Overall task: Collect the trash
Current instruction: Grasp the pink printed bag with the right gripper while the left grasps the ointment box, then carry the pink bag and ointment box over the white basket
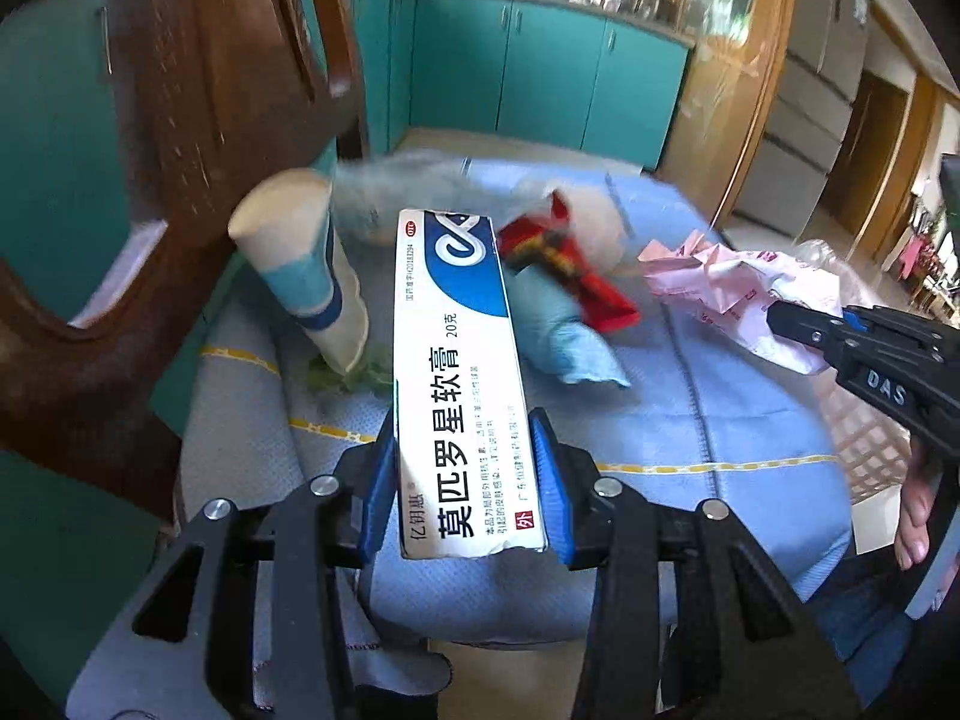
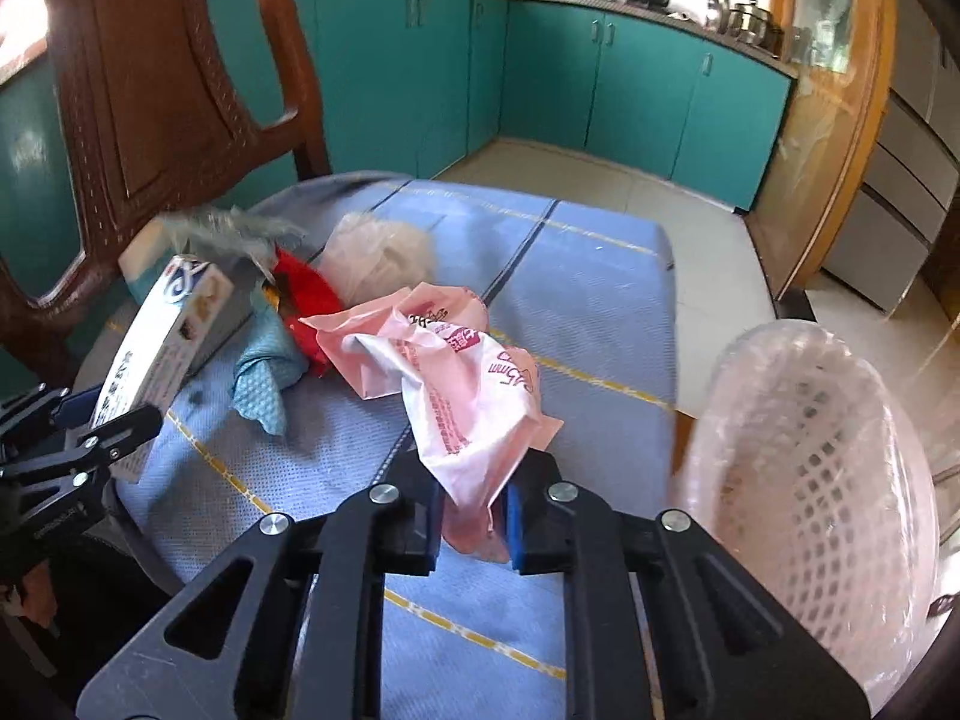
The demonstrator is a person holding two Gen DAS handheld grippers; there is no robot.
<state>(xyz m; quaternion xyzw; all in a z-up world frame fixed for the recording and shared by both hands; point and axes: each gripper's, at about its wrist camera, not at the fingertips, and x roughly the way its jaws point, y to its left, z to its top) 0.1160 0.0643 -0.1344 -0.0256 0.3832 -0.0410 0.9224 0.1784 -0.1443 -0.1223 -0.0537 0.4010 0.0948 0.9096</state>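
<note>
My left gripper [image 1: 465, 483] is shut on a long white and blue ointment box [image 1: 456, 372], gripped at its near end and raised off the blue cushion [image 1: 690, 420]. The same box [image 2: 162, 354] shows at the left of the right wrist view, held by the left gripper [image 2: 102, 420]. My right gripper [image 2: 474, 516] is shut on a crumpled pink and white plastic bag [image 2: 456, 384]; the left wrist view shows that bag [image 1: 738, 294] hanging from the right gripper [image 1: 786, 321]. A paper cup [image 1: 300, 264], a red wrapper [image 1: 564, 258] and a blue cloth [image 1: 558, 330] lie on the cushion.
A pink mesh basket [image 2: 840, 480] lined with clear plastic stands to the right of the cushion. A carved wooden chair back [image 2: 150, 90] rises at the left. A clear plastic bag [image 2: 378, 252] lies behind the red wrapper. Teal cabinets [image 2: 630, 84] line the far wall.
</note>
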